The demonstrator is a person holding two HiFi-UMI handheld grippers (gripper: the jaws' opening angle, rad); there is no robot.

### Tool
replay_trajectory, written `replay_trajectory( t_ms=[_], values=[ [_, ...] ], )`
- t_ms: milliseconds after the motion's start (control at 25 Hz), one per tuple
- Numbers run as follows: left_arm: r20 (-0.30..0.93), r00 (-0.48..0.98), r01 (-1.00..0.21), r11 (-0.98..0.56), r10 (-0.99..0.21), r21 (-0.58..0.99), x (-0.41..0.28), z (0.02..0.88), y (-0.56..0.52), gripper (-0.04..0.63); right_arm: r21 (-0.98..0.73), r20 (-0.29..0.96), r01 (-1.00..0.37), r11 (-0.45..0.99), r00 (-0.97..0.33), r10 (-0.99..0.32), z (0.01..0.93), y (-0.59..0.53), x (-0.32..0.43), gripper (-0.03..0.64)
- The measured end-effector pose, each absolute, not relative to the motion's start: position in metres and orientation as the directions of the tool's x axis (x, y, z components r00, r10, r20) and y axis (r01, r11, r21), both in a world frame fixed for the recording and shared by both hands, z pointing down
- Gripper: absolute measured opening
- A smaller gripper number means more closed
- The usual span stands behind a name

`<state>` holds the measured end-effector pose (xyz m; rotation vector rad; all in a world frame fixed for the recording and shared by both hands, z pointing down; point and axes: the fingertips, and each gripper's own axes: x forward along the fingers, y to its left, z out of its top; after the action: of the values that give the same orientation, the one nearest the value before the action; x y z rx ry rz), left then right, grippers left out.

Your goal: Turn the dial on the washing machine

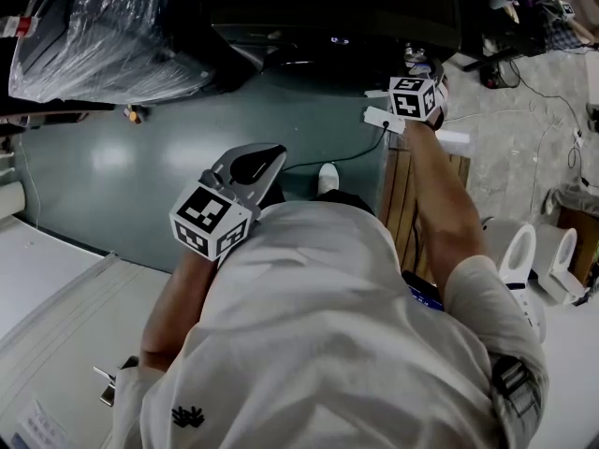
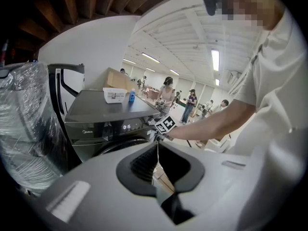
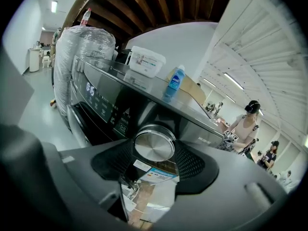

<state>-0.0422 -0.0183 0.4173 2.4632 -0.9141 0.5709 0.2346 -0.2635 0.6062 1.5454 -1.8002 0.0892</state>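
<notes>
Green-grey floor (image 1: 112, 176) lies under me, with a plastic-wrapped bulk (image 1: 103, 36) at far left. My left gripper (image 2: 157, 150) is pressed together, empty, held well back from the dark washing machine (image 2: 106, 114) badged "Midea". My right gripper (image 3: 155, 154) pinches its round brushed-silver dial (image 3: 154, 143) at the panel's right end.

The right arm (image 1: 440, 204) reaches forward, and the right gripper (image 3: 154, 150) has its jaws closed on the dial (image 3: 154, 144). The left arm (image 1: 178, 297) is bent, holding the left gripper (image 2: 157, 160) near the torso, jaws together and empty.
</notes>
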Motion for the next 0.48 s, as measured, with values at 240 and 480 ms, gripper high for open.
replay_trajectory(
  t_ms=[240,480],
  values=[
    [0.519,0.694,-0.686,-0.677,-0.498,0.268,-0.043,0.417,-0.019,0.058,0.321,0.573,-0.92,0.225,-0.001,-0.82,0.605,-0.265,0.236,0.265],
    [0.518,0.7,-0.679,-0.684,-0.492,0.268,-0.039,0.417,-0.02,0.058,0.104,0.565,-0.983,0.151,-0.067,-0.822,0.595,-0.264,0.24,0.265]
  ],
)
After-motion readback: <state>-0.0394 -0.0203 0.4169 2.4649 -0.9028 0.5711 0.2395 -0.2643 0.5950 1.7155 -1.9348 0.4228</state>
